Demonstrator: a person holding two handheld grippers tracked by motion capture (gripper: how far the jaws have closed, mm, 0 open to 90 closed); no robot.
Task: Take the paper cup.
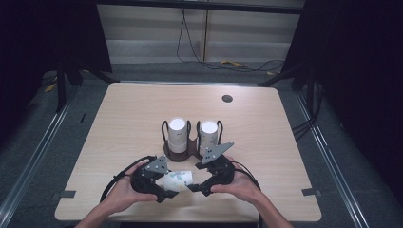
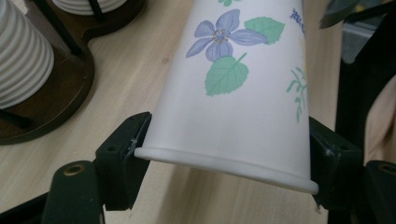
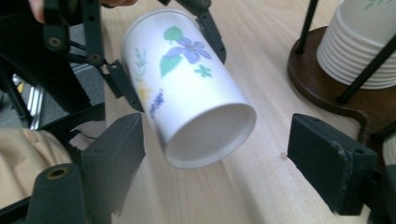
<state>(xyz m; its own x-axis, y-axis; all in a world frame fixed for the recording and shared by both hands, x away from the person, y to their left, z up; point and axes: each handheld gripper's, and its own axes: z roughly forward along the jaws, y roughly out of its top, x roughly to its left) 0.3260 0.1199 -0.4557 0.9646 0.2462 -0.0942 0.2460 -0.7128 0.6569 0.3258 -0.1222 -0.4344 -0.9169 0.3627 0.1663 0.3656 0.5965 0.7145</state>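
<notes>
- Since the left gripper point(image 1: 159, 186) is clamped on the rim end of the flowered paper cup point(image 1: 178, 179), the cup hangs sideways, low centre of the high view, base toward the right gripper point(image 1: 203, 184).
- That one's jaws are spread wide around the base, not touching; looks like a handover or a pull-apart, I guess.
- The right gripper view shows the recessed base; the left gripper view shows the rim squeezed.
- The cup holder point(image 1: 183, 151) sits just above.

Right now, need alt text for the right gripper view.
A floral paper cup, lying sideways with its base toward the camera, is clamped near its rim by the left gripper. The right gripper's open jaws flank the base without touching; stacked cups sit in a wooden holder at right.
</notes>
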